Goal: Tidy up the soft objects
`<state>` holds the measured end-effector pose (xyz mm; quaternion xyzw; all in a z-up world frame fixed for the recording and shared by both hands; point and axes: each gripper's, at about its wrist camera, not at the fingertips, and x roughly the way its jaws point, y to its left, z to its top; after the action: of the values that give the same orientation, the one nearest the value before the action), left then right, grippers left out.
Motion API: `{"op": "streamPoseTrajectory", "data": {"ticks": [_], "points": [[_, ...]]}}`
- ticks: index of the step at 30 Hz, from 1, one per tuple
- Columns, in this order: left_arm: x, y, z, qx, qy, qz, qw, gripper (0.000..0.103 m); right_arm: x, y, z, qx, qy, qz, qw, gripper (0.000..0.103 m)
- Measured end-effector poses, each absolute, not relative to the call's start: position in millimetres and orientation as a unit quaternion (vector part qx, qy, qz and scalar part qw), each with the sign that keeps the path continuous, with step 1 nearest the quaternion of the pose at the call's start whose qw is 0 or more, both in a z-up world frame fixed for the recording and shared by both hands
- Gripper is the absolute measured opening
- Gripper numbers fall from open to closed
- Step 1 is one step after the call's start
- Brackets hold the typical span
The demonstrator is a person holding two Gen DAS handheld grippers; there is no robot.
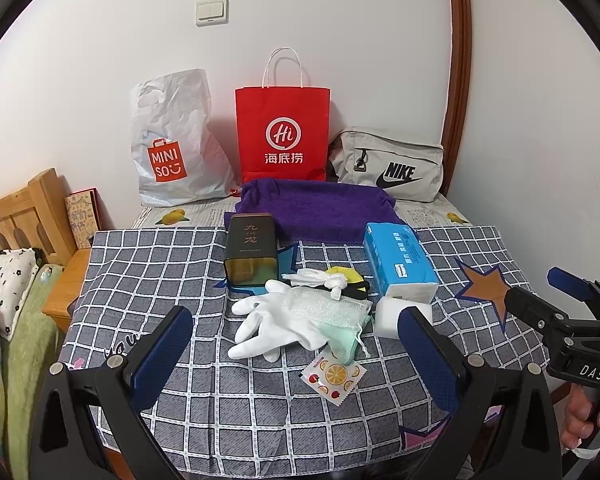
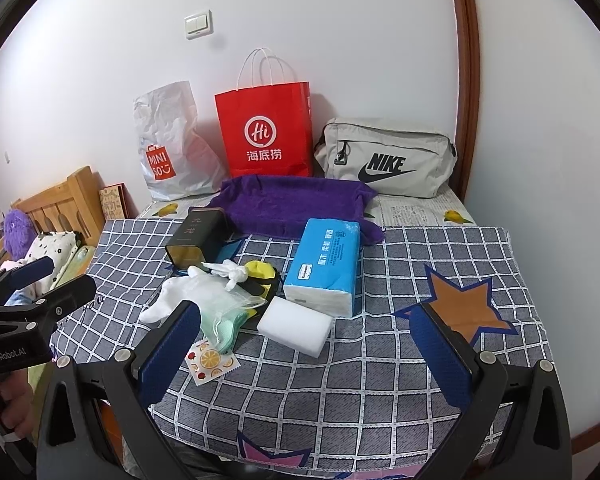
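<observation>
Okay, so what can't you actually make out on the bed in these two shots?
- Red bag contents: both views, its front hides them.
- Yellow-black item: both views, white glove and mesh pouch cover it.
- Tin small print: too small.

Even, bright indoor light; soft shadows; strong fisheye edge warping.

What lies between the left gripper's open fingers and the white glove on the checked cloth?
Nothing visible: only bare checked cloth separates the left gripper from the white glove; the fruit-print sachet lies off to the right.
</observation>
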<state>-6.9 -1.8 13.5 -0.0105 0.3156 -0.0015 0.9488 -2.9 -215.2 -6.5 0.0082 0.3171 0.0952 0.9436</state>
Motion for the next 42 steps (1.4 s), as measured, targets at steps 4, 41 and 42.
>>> {"op": "streamPoseTrajectory", "data": {"ticks": [4, 41, 42], "points": [[-7.3, -1.9, 13.0, -0.010, 0.316, -0.001, 0.949, 0.103, -2.8, -214.6, -6.0, 0.008, 0.317, 0.095, 0.944, 0.103], [24.1, 28.6, -47.9, -0.055, 0.359, 0.034, 0.931, 0.101, 37.5, -218.2, -79.9, -0.004, 0.365, 0.123, 0.923, 0.103], [26.7, 31.1, -52.3, -0.060, 0.362, 0.036, 0.929, 0.101, 41.6, -217.4, -85.7, 0.004, 0.370, 0.128, 0.920, 0.103]]}}
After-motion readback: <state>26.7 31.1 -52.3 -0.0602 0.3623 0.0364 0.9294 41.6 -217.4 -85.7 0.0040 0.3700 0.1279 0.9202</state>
